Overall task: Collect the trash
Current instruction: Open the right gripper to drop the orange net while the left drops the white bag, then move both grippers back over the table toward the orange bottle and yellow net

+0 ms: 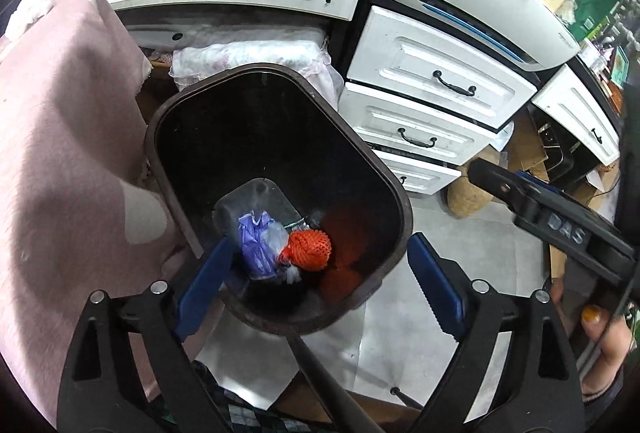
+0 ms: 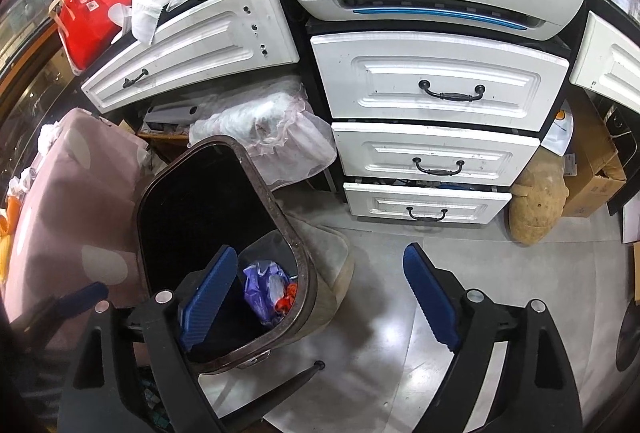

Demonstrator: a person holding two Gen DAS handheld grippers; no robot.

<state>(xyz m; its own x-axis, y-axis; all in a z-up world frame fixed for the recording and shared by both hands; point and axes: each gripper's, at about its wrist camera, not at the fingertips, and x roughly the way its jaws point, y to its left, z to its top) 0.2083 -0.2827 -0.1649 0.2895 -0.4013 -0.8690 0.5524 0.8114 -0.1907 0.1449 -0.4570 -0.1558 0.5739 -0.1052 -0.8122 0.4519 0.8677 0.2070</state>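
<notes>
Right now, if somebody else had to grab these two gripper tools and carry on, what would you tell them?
Left gripper: open, empty, over the bin.
Right gripper: open, empty, beside the bin, above the floor.
In the bin: an orange net ball, a purple bag and a clear tub.
Done: those pieces are inside the bin.
Left: look for more trash; I can't see any loose on the floor here.
</notes>
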